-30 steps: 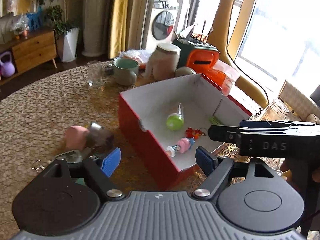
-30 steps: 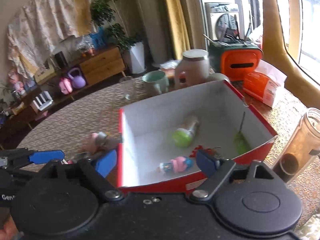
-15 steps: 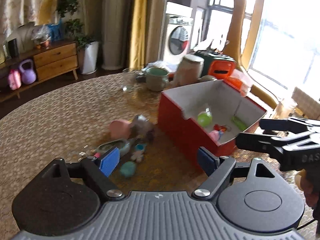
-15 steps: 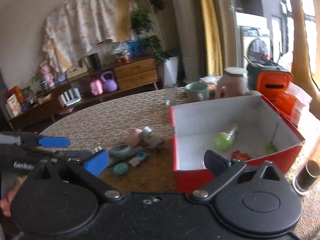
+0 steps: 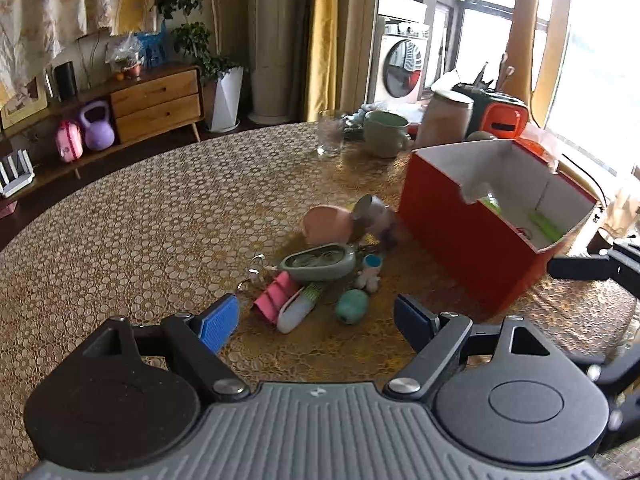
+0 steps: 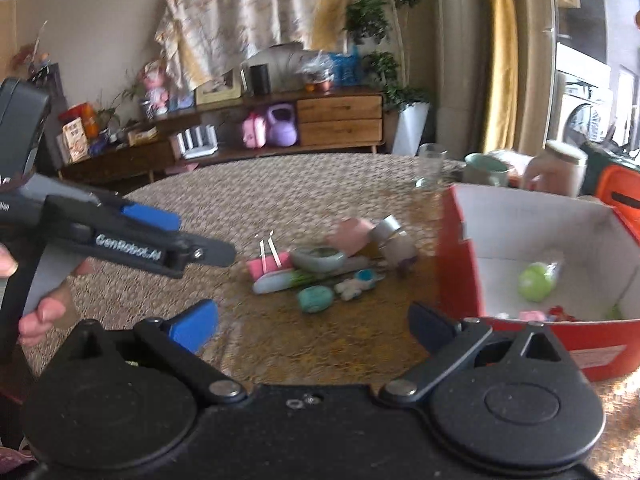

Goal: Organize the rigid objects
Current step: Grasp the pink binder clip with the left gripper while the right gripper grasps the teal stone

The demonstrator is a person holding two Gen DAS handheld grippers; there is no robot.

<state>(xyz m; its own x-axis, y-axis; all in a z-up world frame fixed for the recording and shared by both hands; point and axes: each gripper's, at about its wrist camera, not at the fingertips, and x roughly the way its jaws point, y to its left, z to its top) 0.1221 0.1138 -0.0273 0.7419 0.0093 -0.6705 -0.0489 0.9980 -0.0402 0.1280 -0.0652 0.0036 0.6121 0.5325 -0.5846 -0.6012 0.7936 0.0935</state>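
Observation:
A red box [image 5: 472, 236] with a white inside stands on the round table; in the right wrist view the box [image 6: 456, 264] holds a green-capped bottle [image 6: 536, 280] and small toys. Left of it lies a pile: a pink cup [image 5: 326, 224], a grey-green oval dish [image 5: 318, 262], a pink clip [image 5: 276, 294], a white tube [image 5: 294, 312] and a teal egg-shaped piece [image 5: 352, 306]. My left gripper [image 5: 316, 320] is open and empty, just short of the pile. My right gripper [image 6: 314, 322] is open and empty, near the teal piece [image 6: 316, 298].
A glass [image 5: 330, 138], a green mug [image 5: 384, 132], a beige jar [image 5: 448, 118] and an orange case [image 5: 502, 118] stand at the table's far side. A clear jar [image 5: 622, 208] stands right of the box. A wooden sideboard [image 5: 156, 100] is beyond the table.
Both grippers have drawn back and swung left, away from the box toward the pile of small objects. Both stayed open and empty.

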